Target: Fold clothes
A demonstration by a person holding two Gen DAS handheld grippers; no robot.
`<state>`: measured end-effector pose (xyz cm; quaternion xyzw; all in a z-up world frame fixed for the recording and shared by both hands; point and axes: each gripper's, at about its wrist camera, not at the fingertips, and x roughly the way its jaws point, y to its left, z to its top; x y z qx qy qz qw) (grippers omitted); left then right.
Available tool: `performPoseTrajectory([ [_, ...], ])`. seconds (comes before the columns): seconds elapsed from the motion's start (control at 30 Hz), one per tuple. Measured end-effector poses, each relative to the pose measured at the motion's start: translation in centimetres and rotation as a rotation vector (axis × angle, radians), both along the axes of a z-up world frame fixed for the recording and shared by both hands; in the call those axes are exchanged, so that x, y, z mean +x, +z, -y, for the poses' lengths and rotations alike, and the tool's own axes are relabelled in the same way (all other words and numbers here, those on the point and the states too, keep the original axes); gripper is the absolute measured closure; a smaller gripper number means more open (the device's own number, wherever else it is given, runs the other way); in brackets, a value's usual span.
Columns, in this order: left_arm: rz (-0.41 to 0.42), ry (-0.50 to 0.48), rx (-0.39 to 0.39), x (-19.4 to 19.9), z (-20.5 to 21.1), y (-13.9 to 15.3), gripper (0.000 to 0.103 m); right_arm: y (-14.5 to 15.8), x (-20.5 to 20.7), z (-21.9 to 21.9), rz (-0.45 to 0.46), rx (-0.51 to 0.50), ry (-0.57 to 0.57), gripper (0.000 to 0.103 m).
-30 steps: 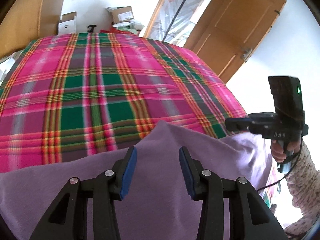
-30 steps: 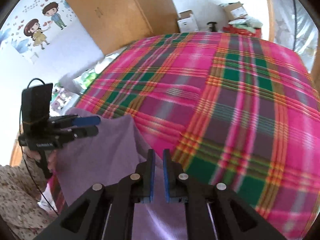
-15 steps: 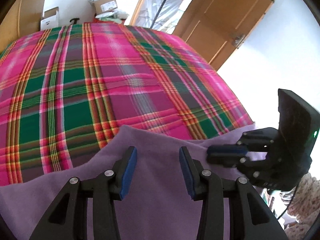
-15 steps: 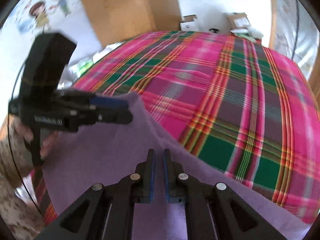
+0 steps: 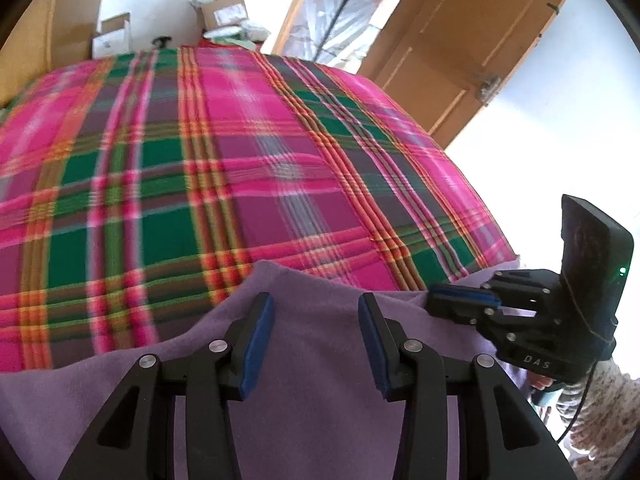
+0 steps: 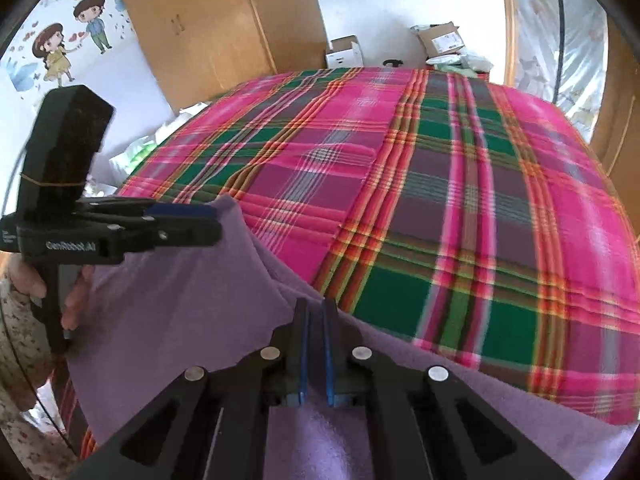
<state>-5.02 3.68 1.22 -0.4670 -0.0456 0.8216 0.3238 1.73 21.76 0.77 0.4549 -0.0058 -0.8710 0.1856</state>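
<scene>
A: Where is the purple garment [image 5: 320, 400] lying?
B: Lower frame, draped over the plaid bedspread [image 5: 240, 160].
A: Grippers?
B: Right gripper [image 6: 316, 312] is pinching its edge, jaws nearly together; left gripper [image 5: 316, 308] is hovering with jaws apart, probably spreading it for folding.

A cloth [image 5: 320, 420] lies on the near edge of the bed [image 5: 280, 180], under both tongs. The left tongs [image 5: 316, 320] sit above it, the right tongs [image 5: 460, 300] just beside them on the right. Beyond the bed's far end, ahead of the tongs, stand boxes [image 6: 344, 52]; a door [image 5: 460, 52] stands to the right.
</scene>
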Motion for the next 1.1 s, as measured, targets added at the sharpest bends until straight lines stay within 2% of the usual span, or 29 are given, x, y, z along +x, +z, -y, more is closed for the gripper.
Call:
performPoseTrajectory([
  [0.13,-0.040,0.062,0.023,2.4,3.6,1.9,0.058,2.2,2.1,-0.5,-0.062,0.001,-0.032,0.096],
  [0.23,-0.053,0.105,-0.002,4.6,5.9,2.2,0.058,3.3,4.3,-0.1,-0.085,0.024,-0.036,0.096],
  [0.4,-0.043,0.152,-0.046,8.4,8.3,1.0,0.058,2.0,7.5,3.4,-0.056,0.051,0.081,0.090],
  [0.5,-0.039,0.199,-0.096,9.9,9.6,-0.4,0.058,0.0,8.7,5.2,-0.028,0.091,0.085,0.088],
  [0.57,-0.036,0.213,-0.133,10.8,10.3,-1.2,0.058,-0.8,9.6,5.8,-0.044,0.129,0.075,0.084],
  [0.6,-0.045,0.215,-0.126,11.3,10.8,-1.3,0.058,-0.8,10.3,5.9,-0.073,0.145,0.065,0.083],
  [0.67,-0.059,0.220,-0.119,12.1,11.8,-1.5,0.058,-1.0,11.2,5.6,-0.082,0.162,0.046,0.081],
  [0.9,-0.093,0.273,-0.078,14.7,15.9,-1.9,0.058,-1.0,14.4,0.4,-0.068,0.125,-0.093,0.079],
  [1.1,-0.092,0.317,-0.125,15.7,16.1,-1.2,0.058,-0.6,16.0,-0.8,-0.054,0.136,-0.160,0.076],
])
